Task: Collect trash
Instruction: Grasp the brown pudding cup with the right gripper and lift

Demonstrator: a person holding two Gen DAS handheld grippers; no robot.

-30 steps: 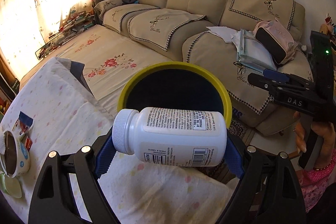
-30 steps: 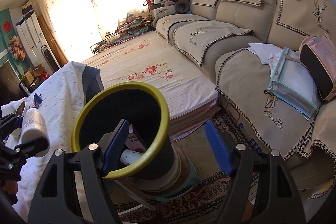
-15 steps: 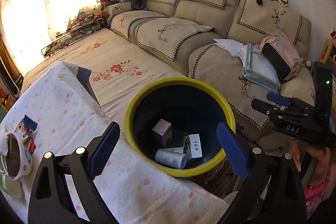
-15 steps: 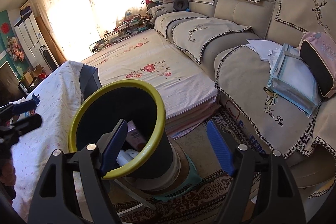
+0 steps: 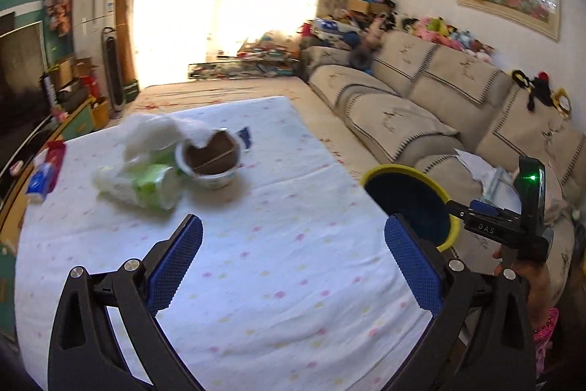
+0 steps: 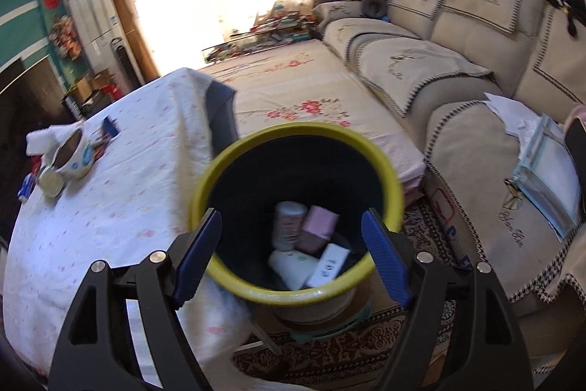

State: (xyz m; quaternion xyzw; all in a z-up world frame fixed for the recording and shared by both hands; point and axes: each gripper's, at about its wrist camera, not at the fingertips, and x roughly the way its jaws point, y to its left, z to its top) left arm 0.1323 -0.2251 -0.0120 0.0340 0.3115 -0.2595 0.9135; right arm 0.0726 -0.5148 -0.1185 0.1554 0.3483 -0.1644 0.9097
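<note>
My left gripper is open and empty over the white tablecloth. Ahead of it on the table lie a green-and-white packet, a brown-filled paper cup and a crumpled white tissue. The yellow-rimmed dark bin stands off the table's right edge. My right gripper is open and empty right above the bin, which holds a white bottle, a pink box and white boxes. The right gripper also shows in the left wrist view.
A beige sofa runs along the right wall with papers and a bag on it. A floral-covered low bed lies behind the bin. Small wrappers lie at the table's left edge. A patterned rug is under the bin.
My left gripper opened and dropped the white bottle into the bin, then swung left toward the table's trash. My right gripper moved over the bin's mouth.
</note>
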